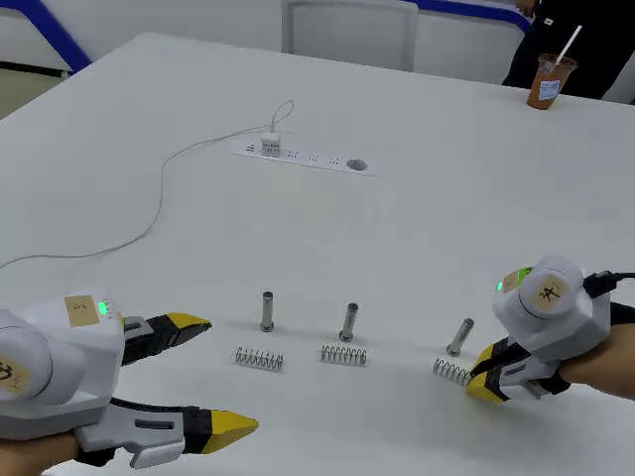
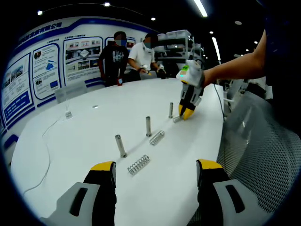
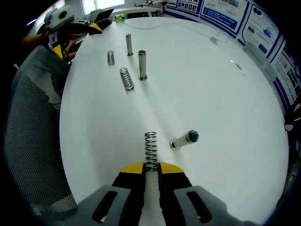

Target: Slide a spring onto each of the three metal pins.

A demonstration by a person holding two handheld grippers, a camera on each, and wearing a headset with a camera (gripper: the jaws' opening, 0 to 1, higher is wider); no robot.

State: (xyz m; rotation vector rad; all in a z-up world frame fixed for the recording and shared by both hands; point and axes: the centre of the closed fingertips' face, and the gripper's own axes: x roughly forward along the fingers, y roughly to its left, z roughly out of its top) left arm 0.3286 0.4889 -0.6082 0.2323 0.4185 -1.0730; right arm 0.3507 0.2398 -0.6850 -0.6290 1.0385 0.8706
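Right gripper: jaws nearly together, pinching the near end of the right spring, which lies flat on the counter just beside the right pin. Left gripper: jaws spread wide, holding nothing, near the left spring. Springs look light, thin-wire and compliant, so they'll likely flex, roll or pop away if squeezed hard across the coils. Best hold is a light grip at one end, leaving the far end's bore free for the pin.
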